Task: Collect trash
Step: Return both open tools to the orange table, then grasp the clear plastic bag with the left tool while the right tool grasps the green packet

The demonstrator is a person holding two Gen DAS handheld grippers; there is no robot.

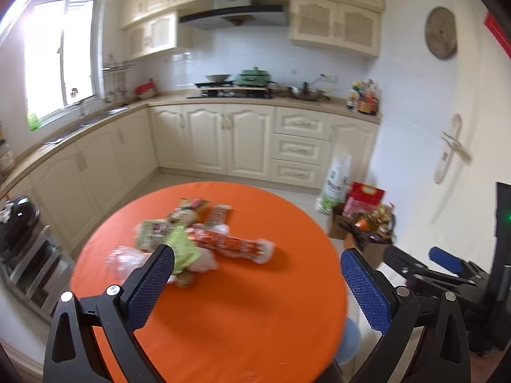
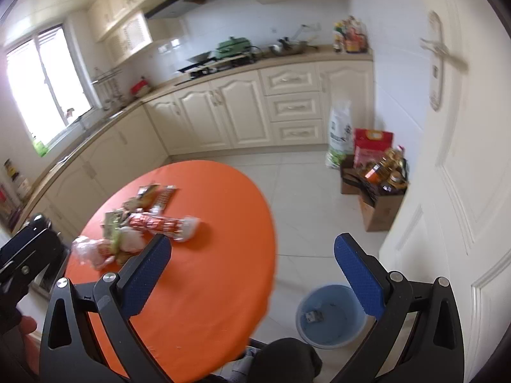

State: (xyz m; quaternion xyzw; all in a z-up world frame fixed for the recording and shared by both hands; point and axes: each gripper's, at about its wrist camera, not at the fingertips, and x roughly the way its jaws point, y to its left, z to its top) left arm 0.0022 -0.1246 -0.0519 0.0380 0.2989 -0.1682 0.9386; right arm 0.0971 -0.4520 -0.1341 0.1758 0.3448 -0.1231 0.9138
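Observation:
A heap of wrappers and packets (image 1: 191,239) lies on the round orange table (image 1: 223,319), among them a long red-and-white packet (image 1: 236,245) and a clear crumpled bag (image 1: 124,261). My left gripper (image 1: 255,287) hangs wide open above the table's near part, nothing between its blue pads. In the right wrist view the same trash heap (image 2: 140,223) sits on the orange table (image 2: 207,287) at the left. My right gripper (image 2: 252,274) is wide open and empty, above the table's right edge. A blue bin (image 2: 332,316) stands on the floor below, a small scrap inside.
Cream kitchen cabinets (image 1: 223,140) and a counter run behind the table. Cardboard boxes with bottles (image 2: 380,178) and a white sack (image 2: 340,134) stand by a white door (image 2: 463,159). The other gripper (image 1: 447,271) shows at the right of the left wrist view.

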